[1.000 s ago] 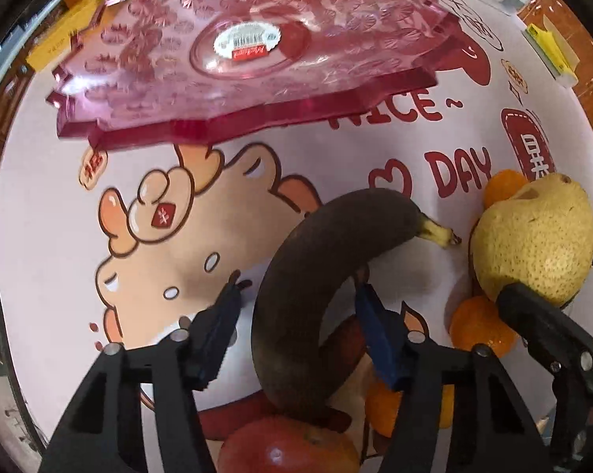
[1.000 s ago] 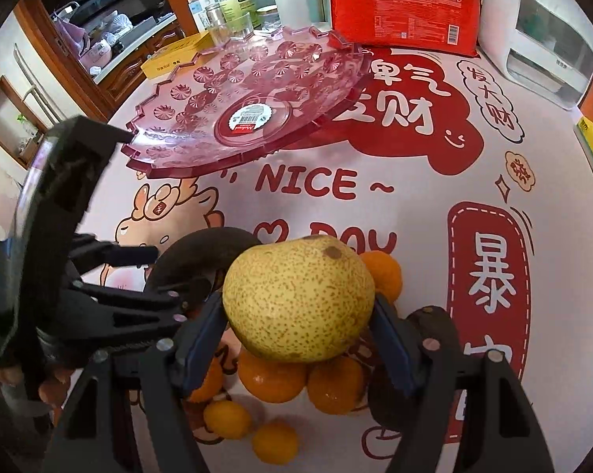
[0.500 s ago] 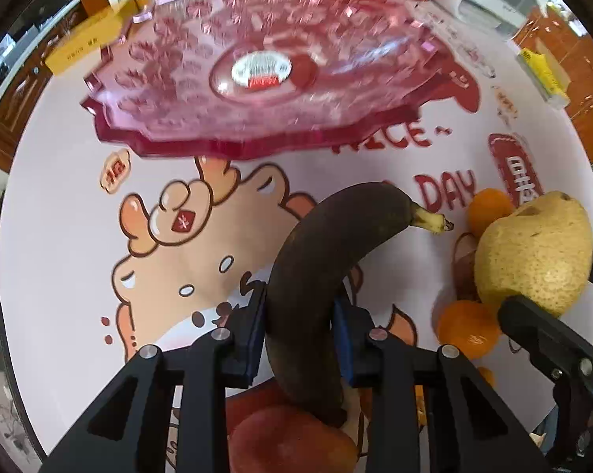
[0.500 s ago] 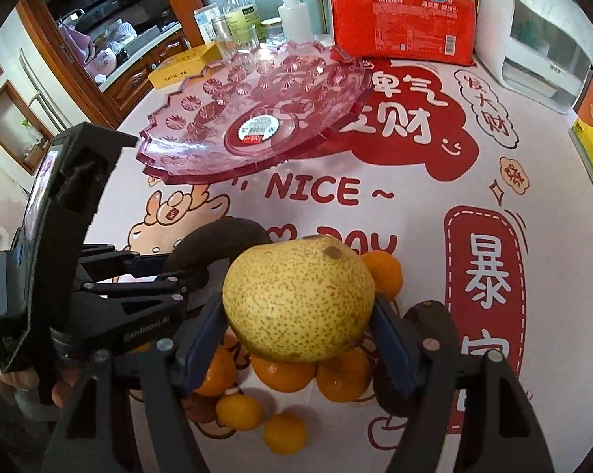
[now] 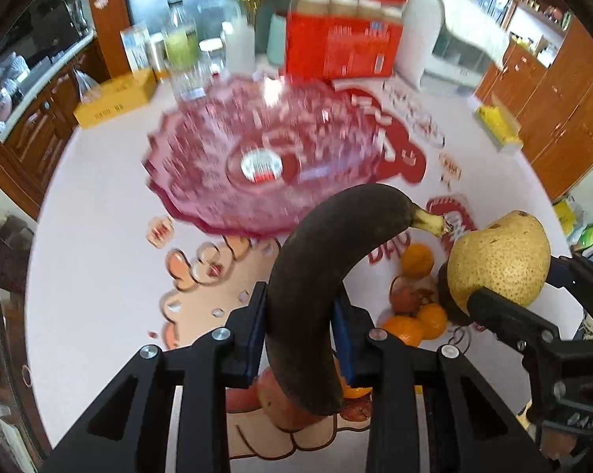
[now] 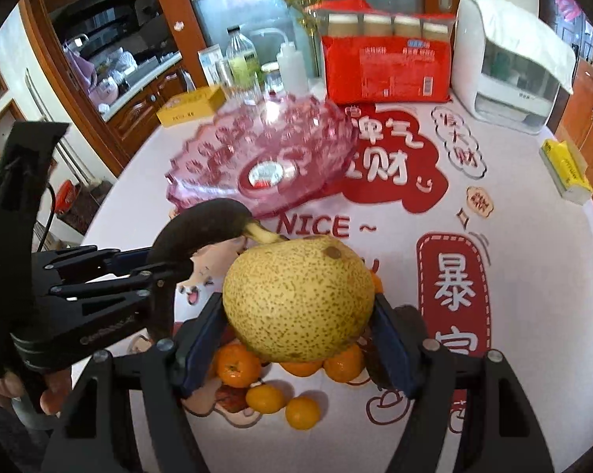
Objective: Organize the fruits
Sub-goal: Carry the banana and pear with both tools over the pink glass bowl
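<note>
Cartoon-printed cloth covers the bench (image 6: 533, 236). Left hand-held gripper (image 5: 298, 327) is clamped mid-length on a blackened banana (image 5: 320, 276), probably soft; right hand-held gripper (image 6: 298, 329) squeezes a firm, heavy pear (image 6: 298, 299) at centre frame, below the pink dish (image 6: 257, 157).

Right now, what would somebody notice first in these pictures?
Probably the nearly black banana held up in the left gripper, and the big speckled yellow pear clamped in the right gripper. Behind them sits an empty pink glass fruit plate, with little oranges below the pear.
</note>
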The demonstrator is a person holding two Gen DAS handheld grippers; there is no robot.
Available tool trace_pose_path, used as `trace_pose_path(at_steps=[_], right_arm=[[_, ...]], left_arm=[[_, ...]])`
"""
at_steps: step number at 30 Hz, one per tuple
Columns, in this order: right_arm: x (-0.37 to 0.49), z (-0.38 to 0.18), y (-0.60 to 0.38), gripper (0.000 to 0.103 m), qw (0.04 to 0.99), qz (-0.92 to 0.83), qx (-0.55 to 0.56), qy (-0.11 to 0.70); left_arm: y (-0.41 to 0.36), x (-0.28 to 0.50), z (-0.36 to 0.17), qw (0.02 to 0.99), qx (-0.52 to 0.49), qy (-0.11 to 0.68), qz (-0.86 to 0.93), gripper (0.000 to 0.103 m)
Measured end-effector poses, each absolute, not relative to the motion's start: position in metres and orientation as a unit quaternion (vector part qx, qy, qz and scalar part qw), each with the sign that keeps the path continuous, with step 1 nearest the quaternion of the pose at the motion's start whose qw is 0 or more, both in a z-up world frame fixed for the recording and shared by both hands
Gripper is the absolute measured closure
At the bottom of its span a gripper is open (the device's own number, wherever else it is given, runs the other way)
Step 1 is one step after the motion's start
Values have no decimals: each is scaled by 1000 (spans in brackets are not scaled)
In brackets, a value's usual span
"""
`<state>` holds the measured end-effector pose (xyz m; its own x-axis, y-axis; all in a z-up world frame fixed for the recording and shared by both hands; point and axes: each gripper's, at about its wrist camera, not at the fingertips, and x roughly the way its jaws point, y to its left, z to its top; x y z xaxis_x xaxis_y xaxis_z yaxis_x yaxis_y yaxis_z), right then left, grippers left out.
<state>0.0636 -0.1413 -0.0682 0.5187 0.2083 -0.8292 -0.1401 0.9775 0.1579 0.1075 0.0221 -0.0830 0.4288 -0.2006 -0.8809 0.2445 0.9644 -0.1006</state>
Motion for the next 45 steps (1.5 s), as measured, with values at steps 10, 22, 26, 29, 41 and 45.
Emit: trace_pose_path(at_steps=[10, 22, 26, 29, 41, 45], right_arm=[[92, 50, -140, 30, 915, 109, 15, 388], [204, 70, -125, 30, 920, 96, 11, 381], [236, 18, -113, 30, 899, 103, -1, 427], [252, -23, -104, 30, 882, 111, -19, 458], [294, -165, -80, 30, 813, 150, -50, 561], [297, -179, -73, 29, 813, 167, -73, 554]], left_arm=[[62, 132, 33, 893, 14, 436, -112, 74], [85, 219, 56, 902, 1, 428, -52, 74], [77, 249, 7, 883, 2, 467, -47, 74], [70, 269, -39, 864, 8, 501, -40, 74], [53, 314, -168, 809, 41, 586, -16, 74], [54, 319, -181, 805, 44, 591, -11, 69]])
